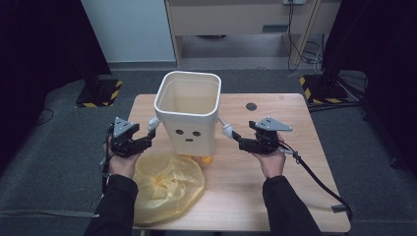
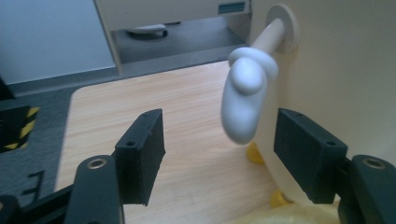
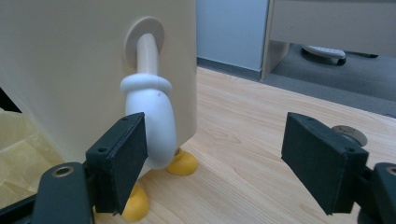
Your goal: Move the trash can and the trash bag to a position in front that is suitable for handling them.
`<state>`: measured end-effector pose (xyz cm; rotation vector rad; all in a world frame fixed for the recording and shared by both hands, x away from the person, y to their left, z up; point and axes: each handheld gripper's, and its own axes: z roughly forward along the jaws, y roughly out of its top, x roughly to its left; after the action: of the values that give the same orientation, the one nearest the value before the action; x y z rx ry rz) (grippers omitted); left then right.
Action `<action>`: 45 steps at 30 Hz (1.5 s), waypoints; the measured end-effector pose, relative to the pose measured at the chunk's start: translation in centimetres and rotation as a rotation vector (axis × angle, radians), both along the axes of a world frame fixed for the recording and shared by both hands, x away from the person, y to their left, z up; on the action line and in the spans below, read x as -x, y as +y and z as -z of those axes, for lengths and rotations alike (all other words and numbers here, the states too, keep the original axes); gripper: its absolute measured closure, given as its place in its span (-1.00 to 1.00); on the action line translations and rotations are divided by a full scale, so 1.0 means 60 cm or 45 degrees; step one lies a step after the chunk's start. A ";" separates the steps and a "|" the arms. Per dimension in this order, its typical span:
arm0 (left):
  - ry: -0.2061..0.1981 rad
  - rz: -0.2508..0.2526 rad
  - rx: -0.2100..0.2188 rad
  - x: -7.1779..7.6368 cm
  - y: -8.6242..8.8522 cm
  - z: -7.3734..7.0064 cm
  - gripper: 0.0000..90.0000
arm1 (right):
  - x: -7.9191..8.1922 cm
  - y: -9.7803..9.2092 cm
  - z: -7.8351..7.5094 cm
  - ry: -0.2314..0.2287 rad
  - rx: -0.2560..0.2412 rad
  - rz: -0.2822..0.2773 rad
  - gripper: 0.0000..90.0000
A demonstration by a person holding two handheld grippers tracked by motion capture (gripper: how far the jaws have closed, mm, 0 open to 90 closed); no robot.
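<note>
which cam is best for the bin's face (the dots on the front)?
High view: the face on the bin looks straight at the camera. The left gripper view and right gripper view show plain side walls with the bin's white arms, not the front.

Both forearms wore dark long sleeves. Left gripper (image 1: 147,136) and right gripper (image 1: 235,136) were black, each carrying a grey three-cornered plate; rectangular jaw pads showed screw holes; a black cable trailed from the right.
</note>
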<state>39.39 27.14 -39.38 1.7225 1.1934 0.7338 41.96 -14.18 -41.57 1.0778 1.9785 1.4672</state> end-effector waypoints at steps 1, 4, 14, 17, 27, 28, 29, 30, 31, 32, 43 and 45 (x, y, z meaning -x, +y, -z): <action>-0.004 0.003 -0.004 -0.002 -0.003 0.001 -0.24 | -0.001 0.000 -0.001 0.004 -0.008 -0.004 -0.48; -0.015 0.009 -0.004 -0.007 -0.009 0.004 -0.19 | 0.002 0.002 -0.003 -0.005 -0.039 -0.031 -0.47; 0.001 0.058 0.031 -0.029 -0.015 0.018 0.16 | -0.009 0.040 0.007 -0.011 0.021 -0.108 -0.15; 0.018 0.067 0.049 -0.035 -0.015 0.021 0.28 | -0.012 0.052 0.011 -0.015 0.005 -0.139 0.26; 0.034 0.089 0.060 -0.035 -0.022 0.021 0.50 | -0.005 0.048 0.004 0.017 -0.002 -0.147 0.38; 0.033 0.092 0.065 -0.035 -0.023 0.021 0.50 | -0.004 0.047 0.004 0.024 -0.013 -0.145 0.39; 0.034 0.097 0.071 -0.033 -0.026 0.020 0.51 | -0.003 0.045 0.005 0.037 -0.028 -0.142 0.39; 0.037 0.102 0.071 -0.033 -0.027 0.019 0.51 | -0.002 0.044 0.005 0.047 -0.040 -0.139 0.39; 0.037 0.102 0.071 -0.033 -0.027 0.019 0.51 | -0.001 0.041 0.005 0.051 -0.044 -0.137 0.39; 0.040 0.104 0.079 -0.033 -0.030 0.019 0.51 | -0.001 0.041 0.005 0.051 -0.044 -0.137 0.39; 0.056 0.191 0.083 -0.035 -0.086 0.023 0.52 | 0.017 -0.018 -0.005 0.067 -0.049 -0.084 0.40; 0.057 0.200 0.085 -0.031 -0.099 0.019 0.53 | 0.026 -0.032 -0.005 0.066 -0.042 -0.082 0.40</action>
<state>41.27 21.20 -40.55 1.7623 1.0859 0.5577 40.39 -16.10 -41.27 1.0858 2.0493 1.5245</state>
